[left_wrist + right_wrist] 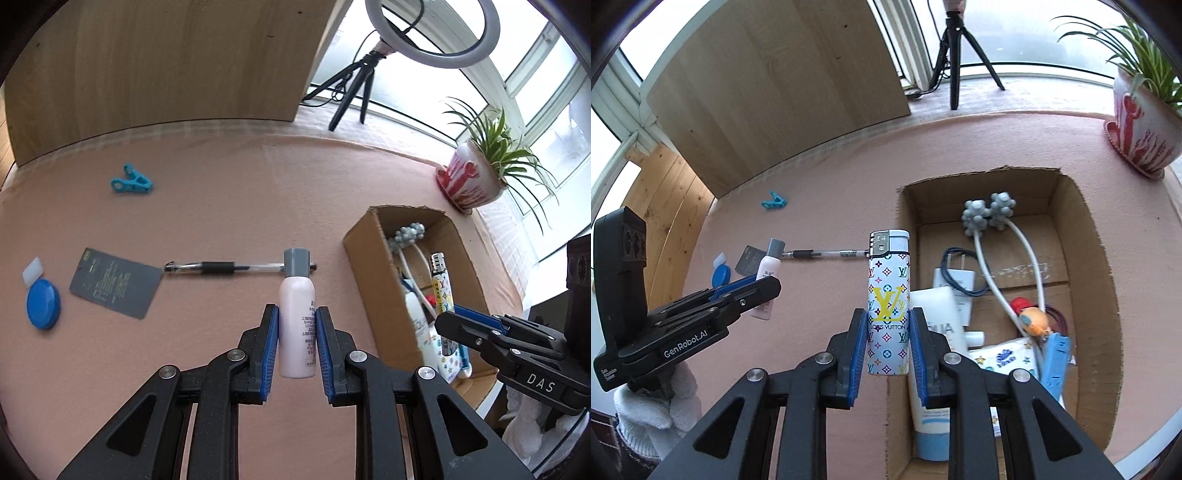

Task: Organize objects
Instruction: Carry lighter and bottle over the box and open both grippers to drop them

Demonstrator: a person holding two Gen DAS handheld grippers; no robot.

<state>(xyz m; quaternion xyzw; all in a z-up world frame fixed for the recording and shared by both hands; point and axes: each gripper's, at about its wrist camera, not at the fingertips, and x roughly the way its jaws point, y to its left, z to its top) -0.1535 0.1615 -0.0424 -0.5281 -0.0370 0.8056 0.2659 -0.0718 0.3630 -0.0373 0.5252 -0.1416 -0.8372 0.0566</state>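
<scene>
My left tool is clamped on a pale pink plastic bottle with a grey cap, held upright above the pink cloth-covered surface. My right tool grips a white patterned lighter with a silver top, upright over the near left edge of the open brown cardboard box. Inside the box lie a grey knobbed massager with white arms, a white tube and a white charger with blue cable. On the surface rest a clear black-grip pen, a dark grey card, a round blue lid and a turquoise clip.
</scene>
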